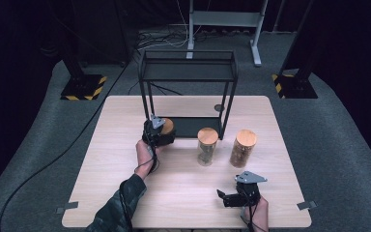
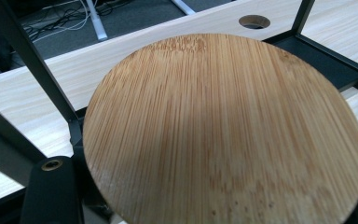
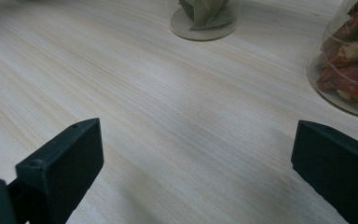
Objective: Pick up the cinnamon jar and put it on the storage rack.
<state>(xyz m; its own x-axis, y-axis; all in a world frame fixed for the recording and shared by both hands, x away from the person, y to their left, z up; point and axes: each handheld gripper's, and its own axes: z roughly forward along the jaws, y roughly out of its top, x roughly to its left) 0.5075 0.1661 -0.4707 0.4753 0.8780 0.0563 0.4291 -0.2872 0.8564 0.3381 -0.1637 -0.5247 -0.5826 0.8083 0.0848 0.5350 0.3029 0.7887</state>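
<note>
Lid grain (image 2: 223, 135) fills left tool's view; high view shows rack (image 1: 188, 72).

Left claw (image 1: 160, 131) clamped shut; right claw (image 1: 222, 196) gapes wide.

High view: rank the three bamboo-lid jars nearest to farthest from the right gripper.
From the right gripper:
1. Tall jar with brown contents, right of the rack, nearest.
2. Middle jar with leaves, just left of it.
3. Jar held in the left gripper, at the black rack's lower shelf, farthest.
</note>
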